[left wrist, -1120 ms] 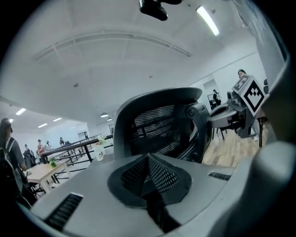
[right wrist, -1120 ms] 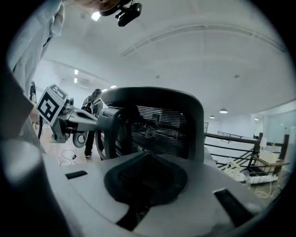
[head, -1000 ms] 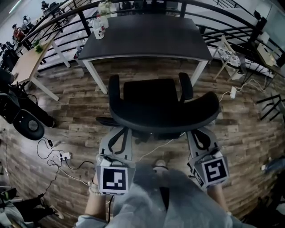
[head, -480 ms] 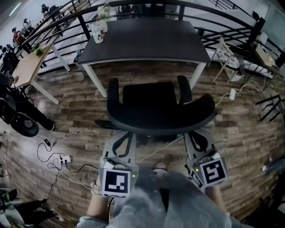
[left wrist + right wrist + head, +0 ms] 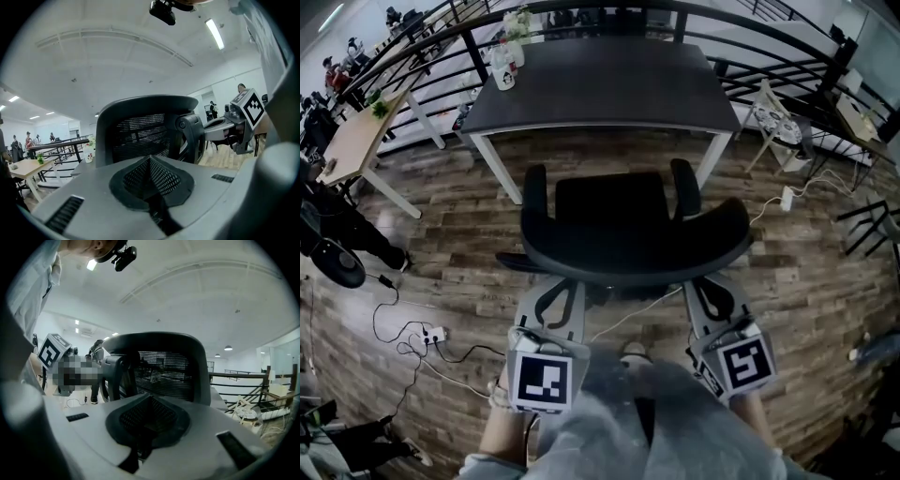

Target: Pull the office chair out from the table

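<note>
Standing on the wood floor (image 5: 806, 281) clear of the table's (image 5: 600, 84) near edge, the chair (image 5: 614, 202) looked heavy but free-rolling, and its stiff backrest (image 5: 637, 248) seemed the place to grab. The 2 claws, left gripper (image 5: 555, 291) and right gripper (image 5: 712, 289), hung closed and empty just behind it.

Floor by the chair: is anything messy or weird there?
A white power strip and loose black cables sprawl on the wood floor left of the office chair, a tripping hazard. Nothing looks spilled or broken.
</note>
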Demonstrator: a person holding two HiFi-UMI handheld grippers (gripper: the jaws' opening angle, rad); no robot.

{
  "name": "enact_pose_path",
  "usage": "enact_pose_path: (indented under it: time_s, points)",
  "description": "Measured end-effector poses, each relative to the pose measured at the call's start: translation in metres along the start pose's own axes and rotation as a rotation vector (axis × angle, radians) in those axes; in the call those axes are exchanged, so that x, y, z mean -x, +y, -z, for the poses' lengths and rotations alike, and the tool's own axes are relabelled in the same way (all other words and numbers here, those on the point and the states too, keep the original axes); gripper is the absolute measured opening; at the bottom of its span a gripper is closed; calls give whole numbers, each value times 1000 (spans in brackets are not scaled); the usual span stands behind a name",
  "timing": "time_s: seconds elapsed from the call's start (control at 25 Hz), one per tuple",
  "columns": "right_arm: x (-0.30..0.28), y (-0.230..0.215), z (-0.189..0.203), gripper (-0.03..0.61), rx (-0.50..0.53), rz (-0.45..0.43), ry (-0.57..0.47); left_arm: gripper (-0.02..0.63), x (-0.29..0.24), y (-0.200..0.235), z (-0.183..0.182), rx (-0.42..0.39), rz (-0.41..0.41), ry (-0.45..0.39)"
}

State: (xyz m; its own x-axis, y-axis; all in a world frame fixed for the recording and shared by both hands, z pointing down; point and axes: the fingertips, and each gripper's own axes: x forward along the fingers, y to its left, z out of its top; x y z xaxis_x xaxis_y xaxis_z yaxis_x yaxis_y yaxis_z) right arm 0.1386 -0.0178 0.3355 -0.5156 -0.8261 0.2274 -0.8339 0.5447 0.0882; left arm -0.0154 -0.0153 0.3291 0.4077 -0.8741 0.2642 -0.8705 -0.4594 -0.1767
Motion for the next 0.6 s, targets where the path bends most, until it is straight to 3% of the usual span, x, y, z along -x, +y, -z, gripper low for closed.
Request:
enact_pose_path:
  time_s: [0.6]
  points:
    - [-5, 0, 0, 5, 10, -8, 5, 12, -5, -2, 1, 17, 16, 4]
